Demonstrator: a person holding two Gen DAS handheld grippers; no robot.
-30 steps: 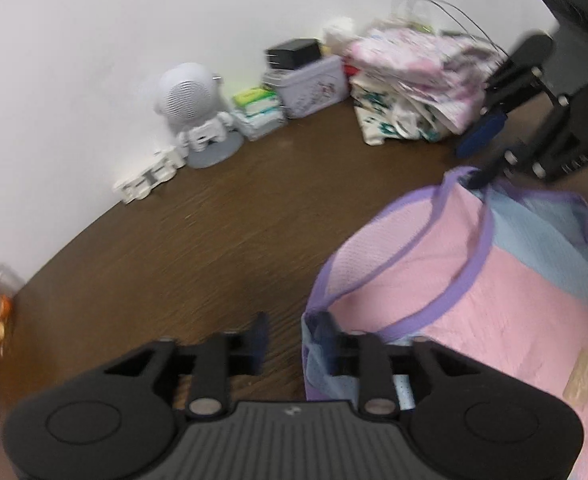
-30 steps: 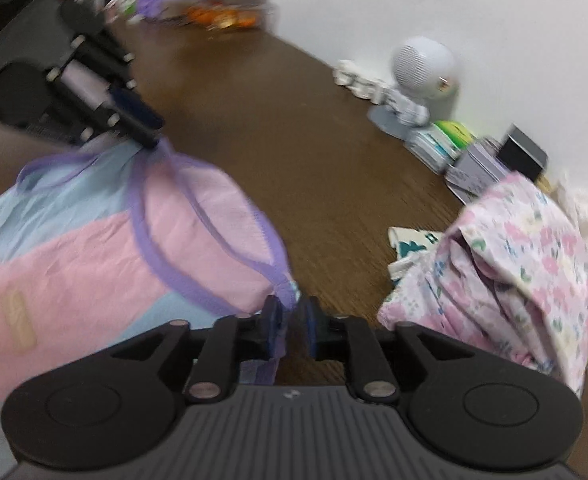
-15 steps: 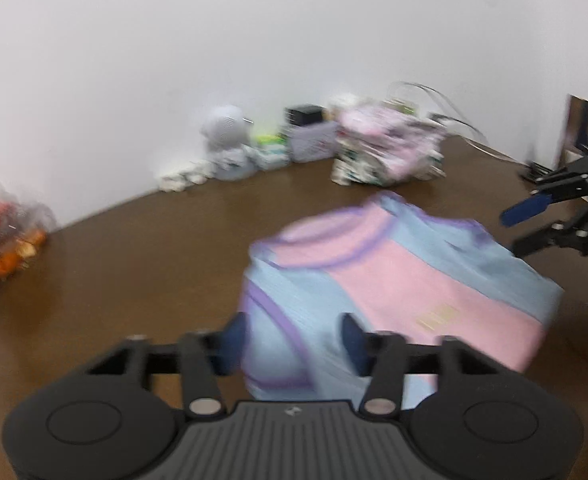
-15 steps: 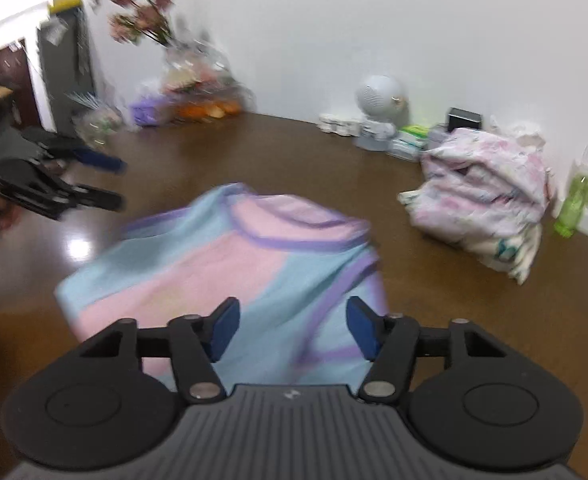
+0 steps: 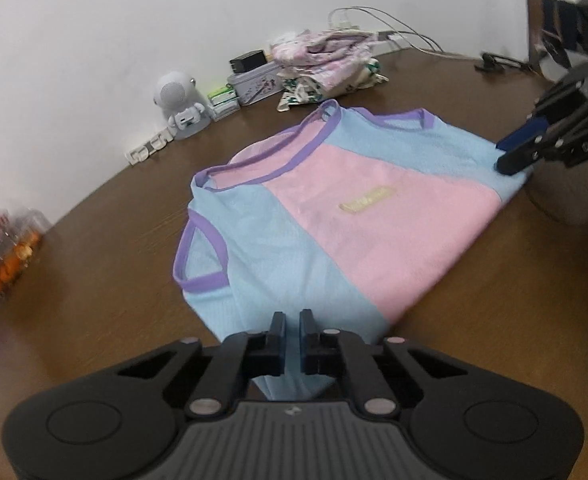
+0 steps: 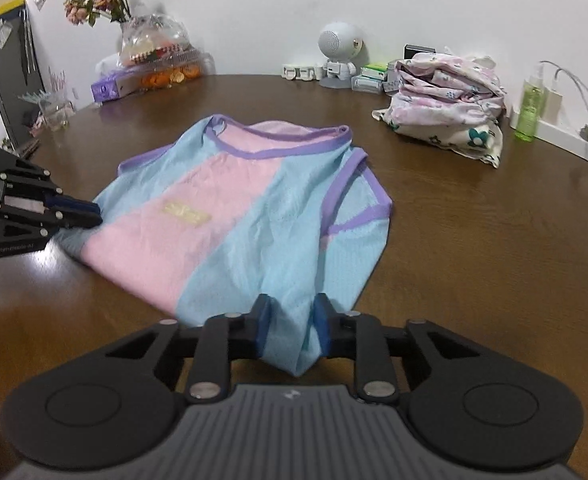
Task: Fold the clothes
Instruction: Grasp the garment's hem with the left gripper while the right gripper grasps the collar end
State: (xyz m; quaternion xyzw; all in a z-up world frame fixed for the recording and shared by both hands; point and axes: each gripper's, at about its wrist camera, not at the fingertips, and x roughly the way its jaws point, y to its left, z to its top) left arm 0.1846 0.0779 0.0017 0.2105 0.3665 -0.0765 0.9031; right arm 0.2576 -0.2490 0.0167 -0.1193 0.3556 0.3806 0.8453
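Observation:
A sleeveless shirt (image 5: 373,216) in pink and light blue with purple trim lies flat on the brown table (image 5: 493,320), neckline toward the wall. My left gripper (image 5: 290,334) is shut on the blue hem at one bottom corner. It also shows at the left of the right wrist view as the left gripper (image 6: 90,212). My right gripper (image 6: 292,330) grips the other hem corner of the shirt (image 6: 222,216), with bunched blue cloth filling the gap between its pads. From the left wrist view the right gripper (image 5: 511,150) sits at the shirt's far corner.
A pile of folded floral clothes (image 6: 449,100) sits near the wall, with a white robot-shaped speaker (image 6: 339,52), small boxes and a tin (image 5: 254,82). A green bottle (image 6: 529,106) and cables are at the right. Bagged snacks (image 6: 154,56) and dried flowers stand at the back left.
The shirt, held up by its shoulders a second ago, was let go and now lies flat. Both grippers opened, drew back to the hem and closed on it.

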